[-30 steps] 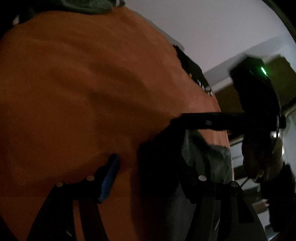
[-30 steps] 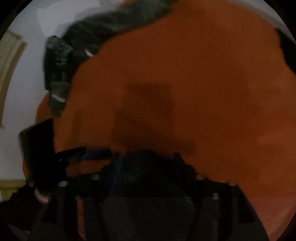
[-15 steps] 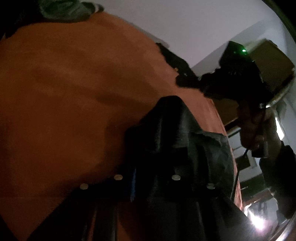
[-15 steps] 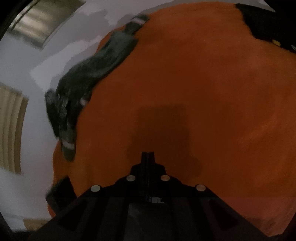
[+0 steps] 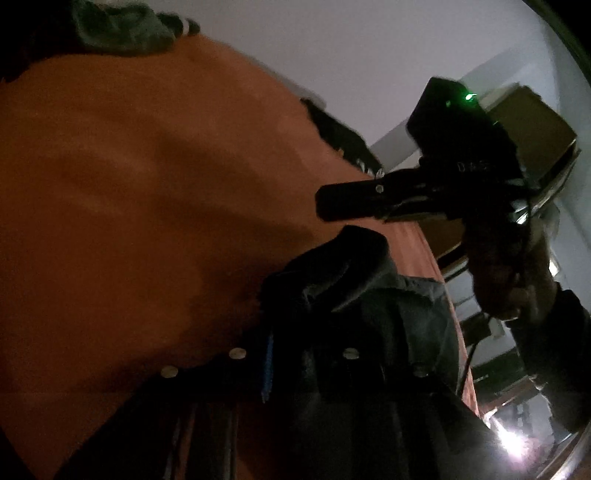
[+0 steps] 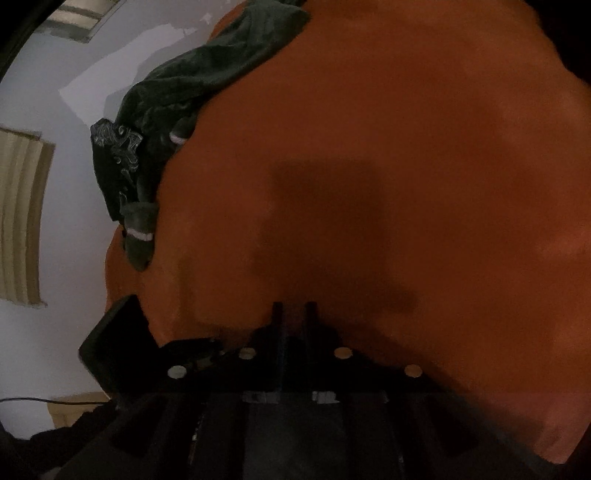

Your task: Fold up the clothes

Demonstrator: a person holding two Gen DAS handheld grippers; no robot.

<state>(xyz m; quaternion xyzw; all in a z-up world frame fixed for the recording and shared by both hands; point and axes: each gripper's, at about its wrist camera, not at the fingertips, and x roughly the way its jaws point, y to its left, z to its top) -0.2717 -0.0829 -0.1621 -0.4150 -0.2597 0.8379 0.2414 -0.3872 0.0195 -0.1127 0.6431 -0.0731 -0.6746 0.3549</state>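
A dark grey garment (image 5: 354, 291) lies bunched on the orange bed cover (image 5: 129, 184). My left gripper (image 5: 306, 332) is shut on it, and a fold stands up over the fingers and hides their tips. My right gripper (image 6: 293, 314) hangs over bare orange cover (image 6: 406, 147). Its jaws are opening, with a narrow gap and no cloth seen between them. In the left wrist view the right gripper (image 5: 328, 203) is held by a hand (image 5: 509, 280) just above and beyond the bunched garment.
A heap of dark green clothes (image 6: 184, 92) lies along the bed's far left edge, seen also as a dark heap (image 5: 122, 33) in the left wrist view. Another dark patterned cloth (image 5: 343, 140) sits at the far edge. Pale walls and furniture stand beyond the bed.
My left gripper closed on the dark garment and raised a fold of it. My right gripper shut, drew back from the garment over bare cover, and now shows a slight gap.
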